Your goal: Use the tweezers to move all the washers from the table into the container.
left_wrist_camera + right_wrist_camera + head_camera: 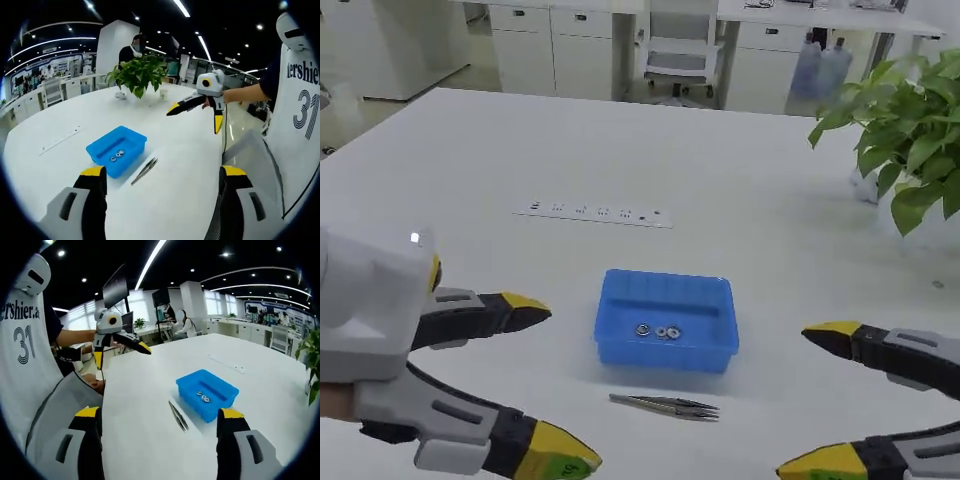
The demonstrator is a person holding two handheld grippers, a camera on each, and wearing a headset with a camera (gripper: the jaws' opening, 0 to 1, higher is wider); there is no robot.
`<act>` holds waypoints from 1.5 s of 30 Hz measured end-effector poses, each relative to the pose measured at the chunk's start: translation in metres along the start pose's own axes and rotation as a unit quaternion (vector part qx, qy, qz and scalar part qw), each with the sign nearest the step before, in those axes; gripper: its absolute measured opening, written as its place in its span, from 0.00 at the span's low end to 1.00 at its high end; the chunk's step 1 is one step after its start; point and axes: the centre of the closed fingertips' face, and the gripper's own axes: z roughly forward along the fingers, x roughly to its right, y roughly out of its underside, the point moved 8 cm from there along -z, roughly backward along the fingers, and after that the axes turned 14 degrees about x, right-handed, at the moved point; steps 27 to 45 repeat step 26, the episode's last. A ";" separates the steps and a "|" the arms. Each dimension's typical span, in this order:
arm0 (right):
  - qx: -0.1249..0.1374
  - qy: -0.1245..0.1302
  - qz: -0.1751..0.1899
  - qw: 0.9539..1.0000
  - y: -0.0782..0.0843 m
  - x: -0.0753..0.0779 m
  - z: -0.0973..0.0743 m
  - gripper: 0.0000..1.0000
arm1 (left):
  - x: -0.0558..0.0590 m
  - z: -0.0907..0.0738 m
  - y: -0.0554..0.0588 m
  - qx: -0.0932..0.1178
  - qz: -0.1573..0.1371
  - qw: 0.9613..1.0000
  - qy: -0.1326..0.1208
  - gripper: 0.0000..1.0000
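Observation:
A blue container (667, 321) (116, 150) (207, 394) sits on the white table (650, 170) with three washers (658, 331) (116, 156) (202, 397) inside it. Metal tweezers (666, 405) (145, 170) (178, 416) lie on the table just in front of the container, held by nothing. My left gripper (555, 388) (162, 175) (120, 347) hovers wide open to the left of the container. My right gripper (820, 400) (157, 417) (195, 115) hovers wide open to its right. Both have empty jaws and are held above the table.
A white power strip (592, 213) lies on the table behind the container. A potted green plant (905, 135) (137, 75) stands at the table's far right. White cabinets and a chair (675, 50) stand beyond the table. A person sits far off in the room (185, 325).

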 end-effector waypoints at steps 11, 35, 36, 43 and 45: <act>-0.012 -0.005 -0.011 1.000 -0.004 -0.004 0.003 1.00 | 0.011 -0.004 0.001 -0.001 0.008 1.000 0.017 1.00; -0.023 -0.007 -0.016 1.000 -0.002 -0.012 0.000 0.99 | 0.015 -0.004 0.010 -0.020 0.032 0.999 0.023 0.99; -0.023 -0.007 -0.016 1.000 -0.002 -0.012 0.000 0.99 | 0.015 -0.004 0.010 -0.020 0.032 0.999 0.023 0.99; -0.023 -0.007 -0.016 1.000 -0.002 -0.012 0.000 0.99 | 0.015 -0.004 0.010 -0.020 0.032 0.999 0.023 0.99; -0.023 -0.007 -0.016 1.000 -0.002 -0.012 0.000 0.99 | 0.015 -0.004 0.010 -0.020 0.032 0.999 0.023 0.99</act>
